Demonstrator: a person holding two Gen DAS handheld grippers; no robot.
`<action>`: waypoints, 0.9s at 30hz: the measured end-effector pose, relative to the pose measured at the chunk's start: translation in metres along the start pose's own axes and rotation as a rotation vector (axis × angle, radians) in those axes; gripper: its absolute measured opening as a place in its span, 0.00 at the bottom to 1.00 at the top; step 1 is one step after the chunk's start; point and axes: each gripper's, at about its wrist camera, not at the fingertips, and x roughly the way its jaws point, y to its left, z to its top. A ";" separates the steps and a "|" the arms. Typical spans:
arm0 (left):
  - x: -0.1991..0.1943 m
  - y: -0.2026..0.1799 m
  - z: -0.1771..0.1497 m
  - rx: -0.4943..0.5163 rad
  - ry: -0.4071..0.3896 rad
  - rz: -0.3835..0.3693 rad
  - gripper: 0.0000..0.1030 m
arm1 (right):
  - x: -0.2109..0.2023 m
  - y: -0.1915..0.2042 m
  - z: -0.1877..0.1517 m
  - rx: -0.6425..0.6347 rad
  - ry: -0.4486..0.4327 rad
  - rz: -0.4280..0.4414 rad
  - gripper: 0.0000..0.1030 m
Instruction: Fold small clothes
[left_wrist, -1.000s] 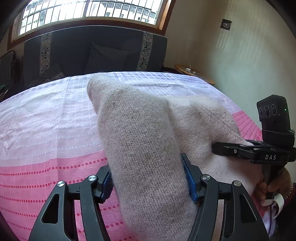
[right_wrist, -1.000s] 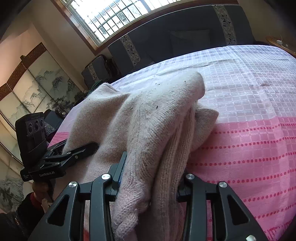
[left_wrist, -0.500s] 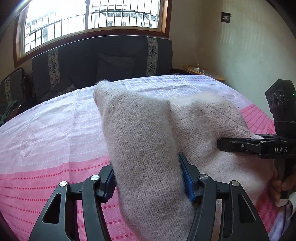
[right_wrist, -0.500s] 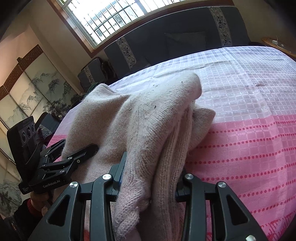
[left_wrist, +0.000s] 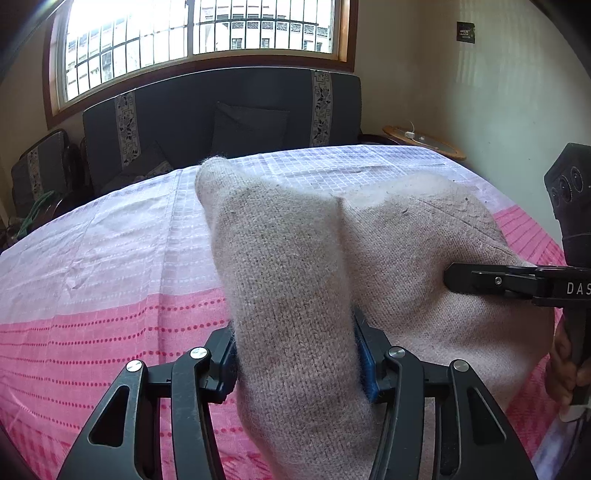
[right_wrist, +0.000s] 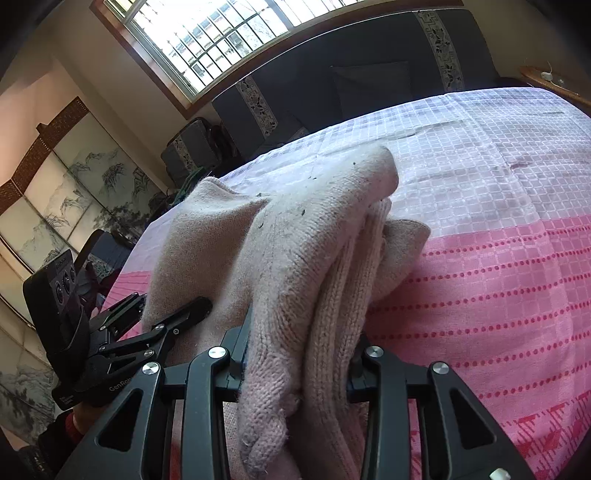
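Note:
A beige knitted sweater lies over the pink and white checked cloth and is lifted at its near edge. My left gripper is shut on a thick fold of the sweater, which drapes over both jaws. My right gripper is shut on the bunched ribbed edge of the same sweater. Each gripper shows in the other's view, the right one at the right and the left one at the left. The fingertips are hidden by the knit.
The cloth covers a broad flat surface. A dark sofa with patterned bands stands behind it under a barred window. A round wooden side table is at the far right. A painted folding screen stands at the left.
Both grippers have kept their hold on the sweater and have lifted and tilted a little, so more of the sofa and window shows. The sweater's fold has barely shifted.

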 end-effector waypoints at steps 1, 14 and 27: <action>-0.003 0.001 -0.002 -0.004 0.004 0.002 0.50 | 0.000 0.002 -0.001 0.003 0.002 0.006 0.32; -0.053 0.014 -0.037 -0.039 0.029 0.066 0.49 | -0.002 0.045 -0.029 -0.014 0.028 0.076 0.31; -0.110 0.034 -0.080 -0.060 0.033 0.118 0.48 | -0.007 0.097 -0.070 -0.039 0.061 0.137 0.31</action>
